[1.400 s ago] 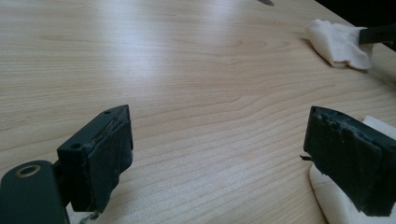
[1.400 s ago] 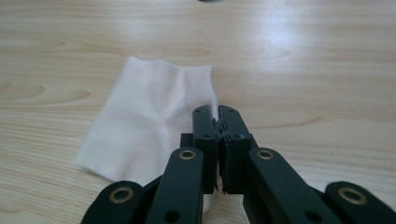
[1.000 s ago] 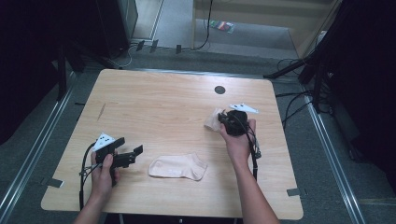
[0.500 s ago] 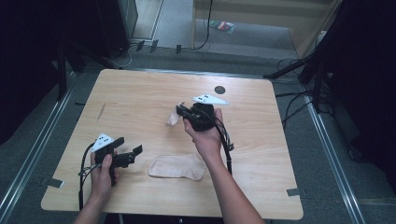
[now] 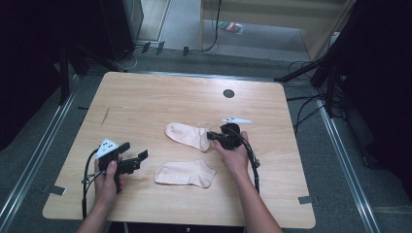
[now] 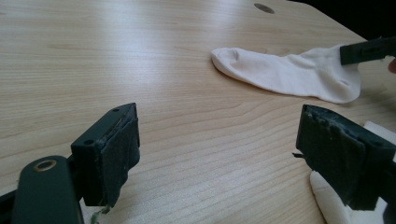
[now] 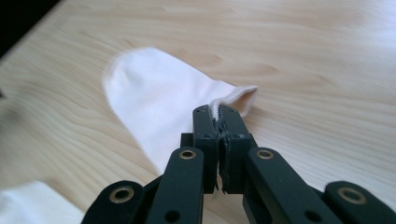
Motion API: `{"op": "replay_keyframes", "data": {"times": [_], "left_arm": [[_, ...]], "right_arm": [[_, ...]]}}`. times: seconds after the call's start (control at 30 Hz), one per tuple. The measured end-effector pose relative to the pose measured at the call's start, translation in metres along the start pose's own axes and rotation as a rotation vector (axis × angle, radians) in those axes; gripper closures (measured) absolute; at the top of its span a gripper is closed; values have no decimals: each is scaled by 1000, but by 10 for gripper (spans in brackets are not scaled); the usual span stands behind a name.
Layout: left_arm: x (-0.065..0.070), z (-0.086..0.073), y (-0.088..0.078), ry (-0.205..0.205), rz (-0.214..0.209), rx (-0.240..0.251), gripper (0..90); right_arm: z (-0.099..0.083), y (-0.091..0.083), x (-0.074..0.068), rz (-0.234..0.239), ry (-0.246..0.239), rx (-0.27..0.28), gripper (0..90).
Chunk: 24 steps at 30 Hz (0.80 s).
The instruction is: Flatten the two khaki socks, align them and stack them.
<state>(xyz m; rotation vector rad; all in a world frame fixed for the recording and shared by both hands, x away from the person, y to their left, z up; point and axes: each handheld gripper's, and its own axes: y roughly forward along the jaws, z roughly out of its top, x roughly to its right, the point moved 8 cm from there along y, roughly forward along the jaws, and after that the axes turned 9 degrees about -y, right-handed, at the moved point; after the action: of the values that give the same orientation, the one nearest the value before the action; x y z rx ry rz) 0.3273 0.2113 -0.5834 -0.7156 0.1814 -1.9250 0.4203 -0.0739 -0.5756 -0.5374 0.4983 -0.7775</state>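
Note:
Two pale socks lie on the wooden table. The far sock lies flat near the table's middle, and my right gripper is shut on its cuff end; in the right gripper view the jaws pinch the far sock at its open edge. The near sock lies flat toward the front. My left gripper rests at the front left, open and empty, pointing at the socks. The left gripper view shows the far sock stretched ahead and an edge of the near sock by the right jaw.
A round dark grommet hole sits near the table's far edge. A dark streak marks the left part of the tabletop. Cables trail from both grippers over the front edge. Metal floor rails run along both sides of the table.
My right gripper carried the far sock from the right side leftward, then drew back right and down, leaving it spread flat near the middle. The left gripper stayed still.

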Motion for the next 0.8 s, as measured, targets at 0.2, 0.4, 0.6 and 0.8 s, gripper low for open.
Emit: {"op": "replay_keyframes", "data": {"times": [0.2, 0.4, 0.6, 0.8], "left_arm": [[0, 1, 0, 2, -13, 6, 140], [-2, 2, 1, -12, -11, -1, 144], [1, 6, 13, 17, 32, -44, 162], [11, 22, 27, 65, 33, -44, 234]], "right_arm": [[-8, 1, 18, -102, -76, -33, 860], [-11, 6, 27, -201, -145, -53, 850], [-11, 10, 30, -240, -195, -37, 854], [-10, 12, 32, -247, -214, -27, 816]]}}
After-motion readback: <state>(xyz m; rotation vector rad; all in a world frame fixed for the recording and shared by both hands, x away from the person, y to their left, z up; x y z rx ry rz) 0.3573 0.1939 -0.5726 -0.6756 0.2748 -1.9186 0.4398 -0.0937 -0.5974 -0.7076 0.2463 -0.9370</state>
